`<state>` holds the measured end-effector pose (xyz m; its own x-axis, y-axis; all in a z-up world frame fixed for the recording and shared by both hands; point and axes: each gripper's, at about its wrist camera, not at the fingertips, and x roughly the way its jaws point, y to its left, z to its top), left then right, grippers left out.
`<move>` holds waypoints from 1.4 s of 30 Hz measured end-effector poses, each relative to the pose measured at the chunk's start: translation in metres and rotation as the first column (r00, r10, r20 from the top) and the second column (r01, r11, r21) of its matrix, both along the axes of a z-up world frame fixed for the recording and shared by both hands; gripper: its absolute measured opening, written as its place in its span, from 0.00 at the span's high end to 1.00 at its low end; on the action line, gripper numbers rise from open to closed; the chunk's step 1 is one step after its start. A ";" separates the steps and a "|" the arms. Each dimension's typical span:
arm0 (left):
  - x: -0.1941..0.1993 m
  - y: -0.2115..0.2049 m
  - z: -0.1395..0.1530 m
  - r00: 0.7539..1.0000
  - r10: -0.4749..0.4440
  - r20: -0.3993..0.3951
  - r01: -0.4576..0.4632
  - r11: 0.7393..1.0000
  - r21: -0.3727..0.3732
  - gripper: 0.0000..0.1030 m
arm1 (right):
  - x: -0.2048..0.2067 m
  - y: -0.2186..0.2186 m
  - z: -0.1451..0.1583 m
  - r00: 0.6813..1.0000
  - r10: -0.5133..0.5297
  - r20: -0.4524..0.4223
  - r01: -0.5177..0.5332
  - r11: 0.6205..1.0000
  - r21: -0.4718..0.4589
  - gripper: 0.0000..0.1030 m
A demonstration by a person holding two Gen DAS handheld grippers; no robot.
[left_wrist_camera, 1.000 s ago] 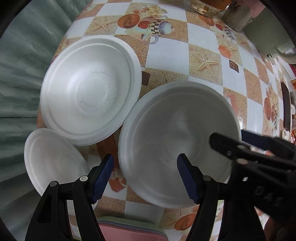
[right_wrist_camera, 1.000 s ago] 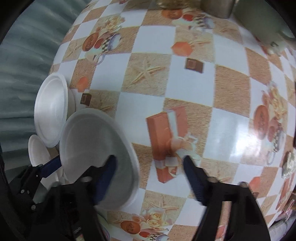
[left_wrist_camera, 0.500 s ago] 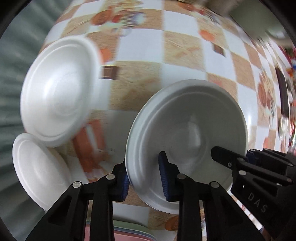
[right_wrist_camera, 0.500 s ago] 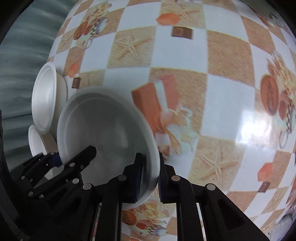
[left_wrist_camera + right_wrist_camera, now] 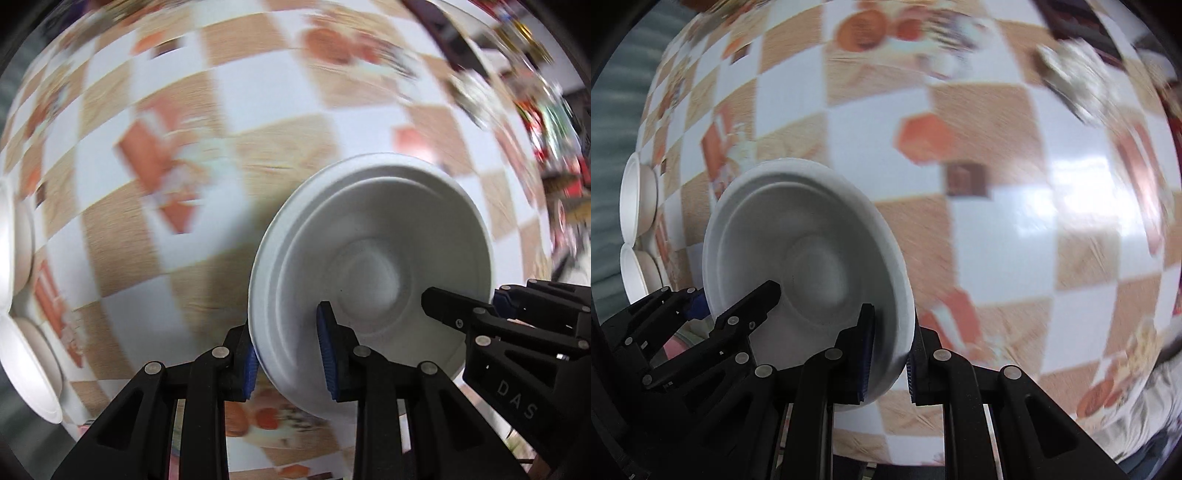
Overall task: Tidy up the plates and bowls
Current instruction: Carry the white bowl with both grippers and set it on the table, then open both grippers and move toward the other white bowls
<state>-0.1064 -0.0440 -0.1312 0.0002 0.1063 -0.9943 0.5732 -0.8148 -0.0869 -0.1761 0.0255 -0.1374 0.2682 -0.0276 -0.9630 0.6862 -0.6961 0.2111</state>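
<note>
A white foam bowl (image 5: 373, 273) hangs above the checkered tablecloth, held on two sides. My left gripper (image 5: 290, 356) is shut on its near-left rim, one blue pad inside and one outside. My right gripper (image 5: 888, 356) is shut on the opposite rim of the same white foam bowl (image 5: 805, 258). In the left wrist view the right gripper (image 5: 476, 310) shows at the bowl's right side. In the right wrist view the left gripper (image 5: 735, 302) shows at the bowl's left. Two more white bowls (image 5: 14, 258) (image 5: 33, 365) sit at the far left table edge.
The checkered tablecloth (image 5: 1015, 221) with orange prints spreads under the bowl. The two other white bowls (image 5: 637, 195) (image 5: 637, 273) lie at the left edge beside a grey-green curtain (image 5: 613, 129). Blurred cluttered items (image 5: 535, 110) stand along the far right edge.
Both grippers closed on opposite rims of the big bowl. The bowl then travelled right across the table, leaving the two other bowls far at the left. The background is motion-blurred.
</note>
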 end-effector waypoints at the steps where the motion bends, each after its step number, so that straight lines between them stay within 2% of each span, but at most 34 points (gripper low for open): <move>1: -0.006 0.011 0.001 0.999 -0.031 -0.006 0.031 1.000 0.000 0.69 | -0.005 0.011 -0.001 1.000 -0.020 0.000 0.020 1.000 0.002 0.84; 7: -0.029 0.066 0.004 0.986 -0.165 -0.018 0.166 0.986 0.007 0.69 | -0.019 0.073 0.001 0.993 -0.117 -0.022 0.118 0.993 0.023 0.83; 10: -0.035 0.090 0.001 0.980 -0.198 -0.011 0.198 0.980 0.001 0.66 | -0.021 0.099 -0.003 0.988 -0.155 -0.012 0.155 0.987 0.029 0.83; 11: -0.034 0.100 -0.001 0.979 -0.203 -0.007 0.203 0.979 -0.003 0.61 | -0.030 0.112 -0.001 0.987 -0.160 -0.010 0.160 0.987 0.031 0.83; 14: -0.026 0.110 -0.003 0.977 -0.212 0.007 0.212 0.977 -0.024 0.33 | -0.024 0.129 -0.008 0.989 -0.148 -0.020 0.148 0.988 0.037 0.83; 15: -0.018 0.120 -0.005 0.977 -0.212 0.004 0.212 0.977 -0.033 0.29 | -0.023 0.132 -0.010 0.988 -0.155 -0.019 0.155 0.987 0.035 0.80; 16: -0.014 0.119 -0.002 0.978 -0.209 -0.003 0.208 0.977 -0.041 0.28 | -0.022 0.138 -0.011 0.986 -0.164 -0.018 0.165 0.986 0.036 0.72; 18: -0.008 0.096 0.004 0.980 -0.199 -0.018 0.199 0.980 -0.034 0.27 | -0.008 0.119 -0.013 0.982 -0.182 -0.042 0.183 0.982 0.038 0.10; 19: -0.001 0.095 0.006 0.981 -0.194 -0.028 0.193 0.981 -0.030 0.26 | -0.010 0.122 -0.008 0.979 -0.191 -0.070 0.193 0.981 0.022 0.07; 25: 0.052 0.087 0.025 0.982 -0.179 -0.066 0.178 0.984 -0.013 0.24 | -0.035 0.128 0.019 0.968 -0.216 -0.126 0.218 0.976 0.008 0.07; 31: 0.073 0.071 0.047 0.982 -0.151 -0.117 0.154 0.988 0.017 0.24 | -0.056 0.147 0.041 0.948 -0.265 -0.173 0.270 0.963 0.001 0.07; 34: 0.080 0.050 0.058 0.985 -0.111 -0.135 0.115 0.993 0.020 0.24 | -0.050 0.142 0.051 0.945 -0.260 -0.197 0.265 0.964 0.001 0.07; 42: 0.116 0.020 0.070 0.990 -0.024 -0.141 0.024 1.000 0.000 0.24 | -0.012 0.081 0.064 0.965 -0.151 -0.213 0.149 0.989 -0.027 0.07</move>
